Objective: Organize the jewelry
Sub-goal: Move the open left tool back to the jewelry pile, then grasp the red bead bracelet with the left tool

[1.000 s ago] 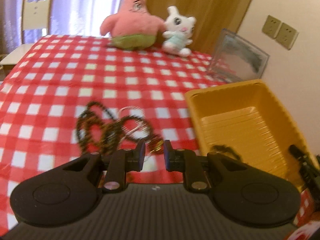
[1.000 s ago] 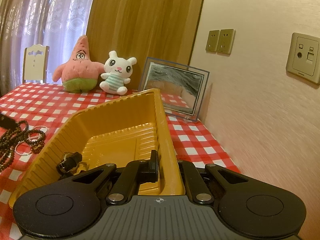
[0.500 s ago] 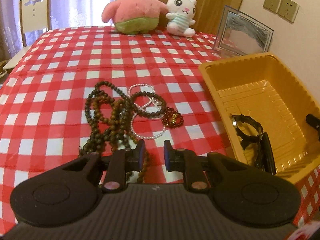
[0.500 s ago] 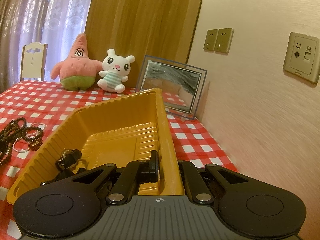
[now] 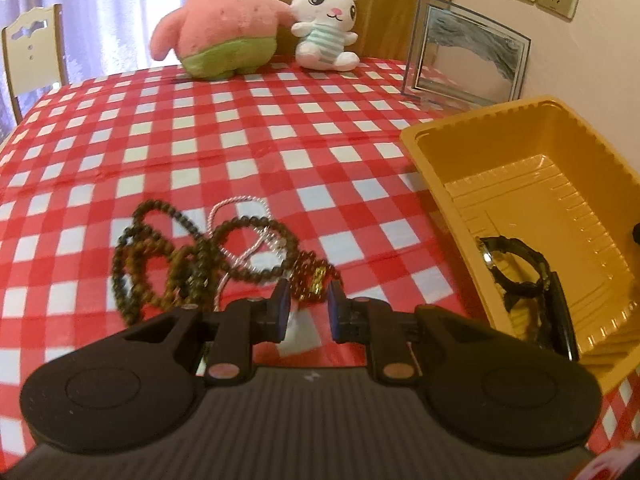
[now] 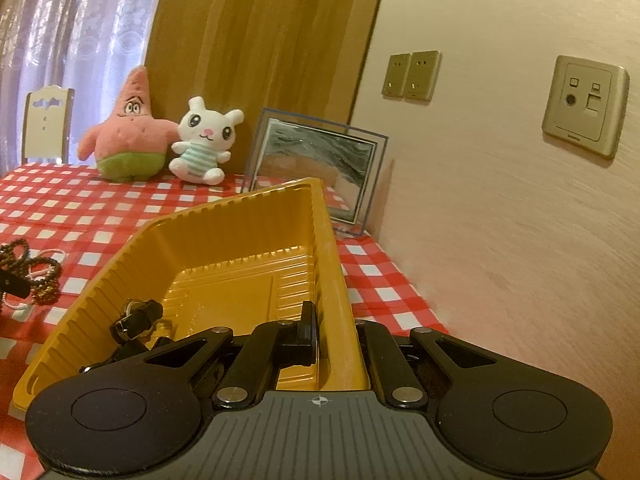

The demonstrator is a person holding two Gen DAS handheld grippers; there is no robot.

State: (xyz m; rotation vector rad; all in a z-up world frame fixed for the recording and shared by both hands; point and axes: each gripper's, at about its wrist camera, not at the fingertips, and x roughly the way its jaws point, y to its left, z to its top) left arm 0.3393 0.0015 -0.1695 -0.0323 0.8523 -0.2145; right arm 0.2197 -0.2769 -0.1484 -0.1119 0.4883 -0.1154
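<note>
Jewelry lies in a loose pile on the red and white checked tablecloth: long strands of dark brown wooden beads, a thin pinkish-white pearl string that crosses them, and a small dark red bead bracelet with a gold charm at the right end of the pile. The left gripper is low over the cloth just in front of this bracelet. Its two black fingers with blue pads are apart with a moderate gap, the bracelet shows in that gap just past the fingertips, and nothing is held between them.

To the right of the pile stands a yellow ribbed plastic tray. A black wristwatch lies inside it, at the near end against the left wall. The right gripper holds the right wall of this tray: one finger is inside the tray and the other is outside, hidden behind the wall, so the rim is clamped between them.

At the far edge of the table sit a pink star-shaped plush toy and a white bunny plush toy, touching one another. A glass picture frame leans by the wall, near the tray's far end. A white wooden chair is beyond the left side of the table.
</note>
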